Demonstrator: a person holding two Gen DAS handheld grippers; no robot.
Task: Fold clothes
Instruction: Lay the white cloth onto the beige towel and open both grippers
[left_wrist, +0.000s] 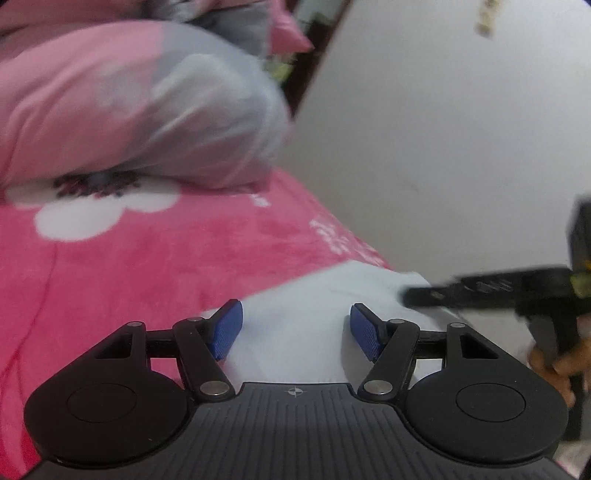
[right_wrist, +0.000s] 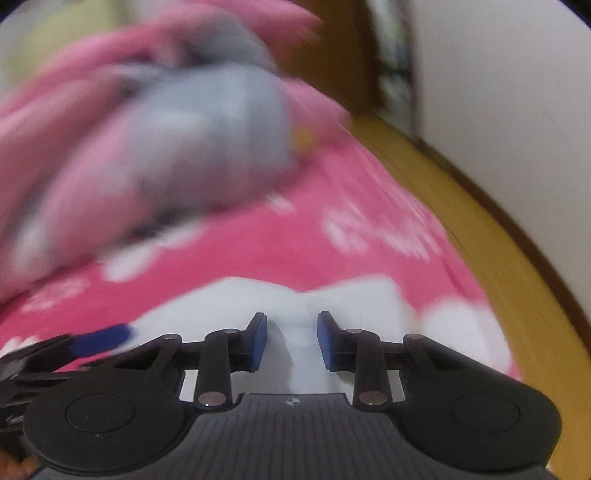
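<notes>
A white garment (left_wrist: 314, 295) lies on the pink flowered blanket (left_wrist: 147, 258), near the bed's right edge. My left gripper (left_wrist: 295, 328) hovers over its near part, blue pads wide apart with only flat cloth beneath: open. The right gripper (left_wrist: 410, 295) reaches in from the right, blurred, a hand behind it. In the right wrist view my right gripper (right_wrist: 292, 339) stands over the white garment (right_wrist: 369, 299), jaws partly apart around a low ridge of cloth without pressing on it. The left gripper's blue fingertip (right_wrist: 103, 339) shows at the left.
A pink and grey rolled quilt (left_wrist: 140, 110) lies across the far side of the bed. A white wall (left_wrist: 443, 129) runs close along the right. A yellow wooden bed frame (right_wrist: 461, 229) edges the blanket on the right.
</notes>
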